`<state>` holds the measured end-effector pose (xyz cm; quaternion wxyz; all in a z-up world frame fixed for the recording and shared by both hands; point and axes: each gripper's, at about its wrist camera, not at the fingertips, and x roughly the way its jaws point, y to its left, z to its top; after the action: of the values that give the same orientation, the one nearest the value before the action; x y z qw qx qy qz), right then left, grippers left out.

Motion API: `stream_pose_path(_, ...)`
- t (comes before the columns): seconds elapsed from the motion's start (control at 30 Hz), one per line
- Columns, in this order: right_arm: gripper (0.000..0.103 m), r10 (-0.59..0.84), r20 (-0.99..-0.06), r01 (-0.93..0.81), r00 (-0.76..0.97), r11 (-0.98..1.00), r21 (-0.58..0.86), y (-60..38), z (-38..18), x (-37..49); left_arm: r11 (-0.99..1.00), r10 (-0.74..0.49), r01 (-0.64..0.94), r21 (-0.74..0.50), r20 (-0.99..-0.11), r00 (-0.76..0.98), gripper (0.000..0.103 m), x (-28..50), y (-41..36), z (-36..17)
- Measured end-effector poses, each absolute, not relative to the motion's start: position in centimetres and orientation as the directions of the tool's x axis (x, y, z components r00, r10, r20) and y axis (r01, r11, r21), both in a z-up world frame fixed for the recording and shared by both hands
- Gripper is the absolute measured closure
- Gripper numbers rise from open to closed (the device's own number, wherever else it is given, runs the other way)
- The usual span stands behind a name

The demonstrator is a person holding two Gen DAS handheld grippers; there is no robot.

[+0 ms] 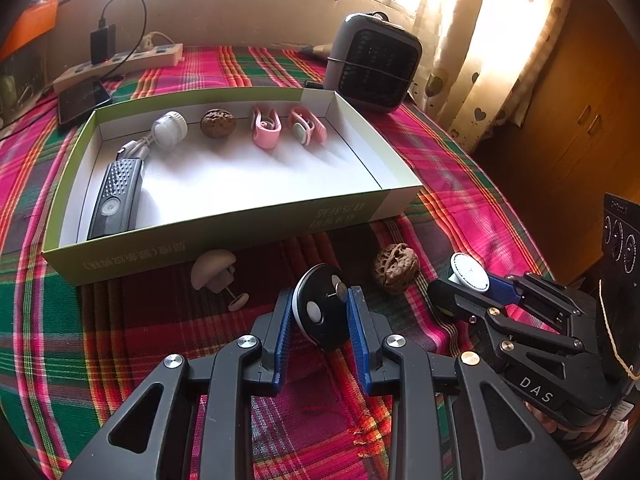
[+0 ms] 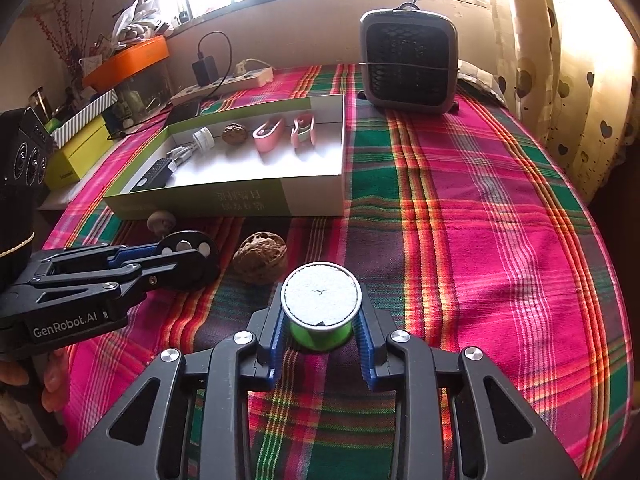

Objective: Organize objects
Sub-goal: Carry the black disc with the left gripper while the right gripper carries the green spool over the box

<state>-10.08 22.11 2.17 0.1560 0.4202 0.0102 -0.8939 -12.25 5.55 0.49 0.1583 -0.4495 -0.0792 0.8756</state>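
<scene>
Left wrist view: the left gripper (image 1: pixel 320 308) is clamped on a black disc (image 1: pixel 320 312), its blue pads pressing the rim on both sides. The disc stands on edge, its flat face turned up toward the camera, showing a white button and a small metal pin. It sits above the plaid tablecloth (image 1: pixel 120 340), just in front of the open box (image 1: pixel 224 232). Inside the box a black handled device (image 1: pixel 114 200) lies with its long axis running toward the far wall; along that wall sit a white capped piece (image 1: pixel 170 130), a walnut (image 1: pixel 217 123) and two pink clips (image 1: pixel 280 128). Outside, near the box front, lie a beige mushroom-shaped piece (image 1: pixel 214 272) and a second walnut (image 1: pixel 396 270). The right gripper (image 1: pixel 468 280) shows from the side here, grasping something round and white-faced.

Right wrist view: that item is a small green canister (image 2: pixel 320 312), upright, its axis vertical and its pale felt-like top facing up. The right gripper (image 2: pixel 320 332) grasps it, pads against its green wall. The green body appears only here. The left gripper (image 2: pixel 188 256) shows side-on holding the disc, whose button face is hard to read. A grey fan heater (image 2: pixel 408 68) stands behind the box.
</scene>
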Motion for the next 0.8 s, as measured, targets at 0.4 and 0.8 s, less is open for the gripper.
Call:
stream_pose_path(0.4,0.083,-0.272,-0.750,0.286,-0.603,-0.951,0.115,22.17,2.32,-10.12,-0.939,0.343,-0.209,-0.273,-0.761,-0.550,0.079,-12.18,5.79,0.57)
stream_pose_path(0.8,0.085,-0.270,-0.736,0.279,-0.621,-0.953,0.114,22.20,2.58,-9.87,-0.936,0.352,-0.200,-0.289,-0.758,-0.549,0.079,-12.23,5.47,0.47)
